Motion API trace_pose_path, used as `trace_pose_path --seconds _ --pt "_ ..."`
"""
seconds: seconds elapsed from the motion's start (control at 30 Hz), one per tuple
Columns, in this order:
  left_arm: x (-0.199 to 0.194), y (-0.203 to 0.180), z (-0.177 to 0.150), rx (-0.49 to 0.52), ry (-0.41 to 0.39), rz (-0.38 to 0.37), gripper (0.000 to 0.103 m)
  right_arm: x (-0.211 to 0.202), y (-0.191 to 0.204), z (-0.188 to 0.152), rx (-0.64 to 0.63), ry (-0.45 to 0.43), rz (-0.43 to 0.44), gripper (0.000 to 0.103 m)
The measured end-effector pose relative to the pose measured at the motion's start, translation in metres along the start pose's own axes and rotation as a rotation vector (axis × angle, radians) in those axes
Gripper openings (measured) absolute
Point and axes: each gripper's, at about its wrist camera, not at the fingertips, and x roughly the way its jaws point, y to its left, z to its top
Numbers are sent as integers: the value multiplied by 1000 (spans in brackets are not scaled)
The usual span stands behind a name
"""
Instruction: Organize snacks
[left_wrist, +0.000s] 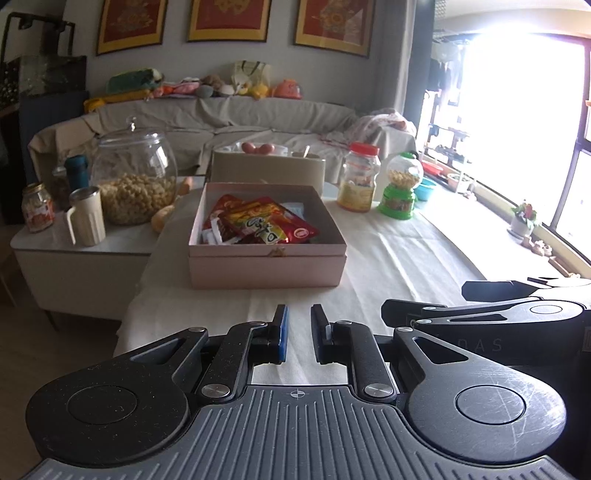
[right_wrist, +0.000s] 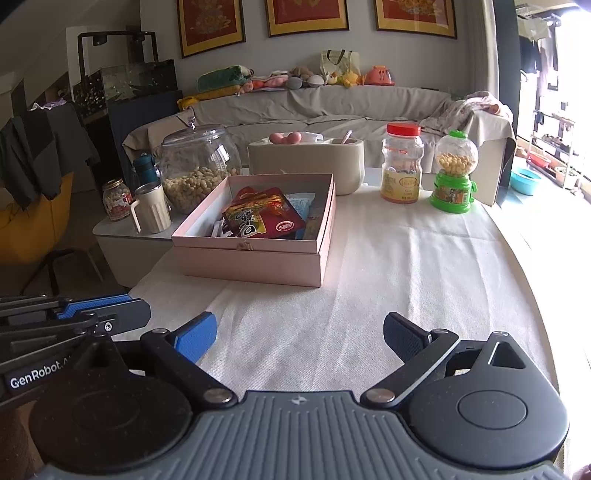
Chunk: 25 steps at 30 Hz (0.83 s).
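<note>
- The table (right_wrist: 424, 266), under a white cloth, curves away along its right edge; its left edge runs close by the box's left side, with a lower side cabinet (right_wrist: 122, 236) beyond it.
- You have a wide bare stretch of cloth between both grippers and the box, and more bare cloth from the box over to the right edge.
- The far edge is crowded: a red-lidded jar (right_wrist: 402, 162) and a green dispenser (right_wrist: 453, 173) stand there, well apart from the box.
- Your left gripper (left_wrist: 299, 334) has its fingers drawn close with only a narrow gap, nothing between them; it sits low over the near edge.
- Your right gripper (right_wrist: 300, 338) has its fingers spread wide and empty, also over the near edge, just beside the left one.
- The box (left_wrist: 267, 236) lies ahead of both grippers, near the left edge and towards the far side, apart from the fingers.
- The box is pink, square, open on top, seated on a matching pink base.
- Snacks (right_wrist: 264, 219) lie piled inside it: red packets uppermost, a blue one beside them.
</note>
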Motion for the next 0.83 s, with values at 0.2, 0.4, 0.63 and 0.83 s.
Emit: trace_pose_path --seconds 0.2,0.4,0.63,0.83 --pt "1 0 -1 -1 1 -3 17 1 -1 -1 5 2 -3 98" --pt "1 0 -1 0 2 -2 17 2 -1 -1 5 4 -2 98" --pt "4 0 -3 12 -2 -12 17 2 0 -1 4 3 -7 98" --pt "16 21 -3 -80 66 -33 17 9 1 1 -9 21 -17 97"
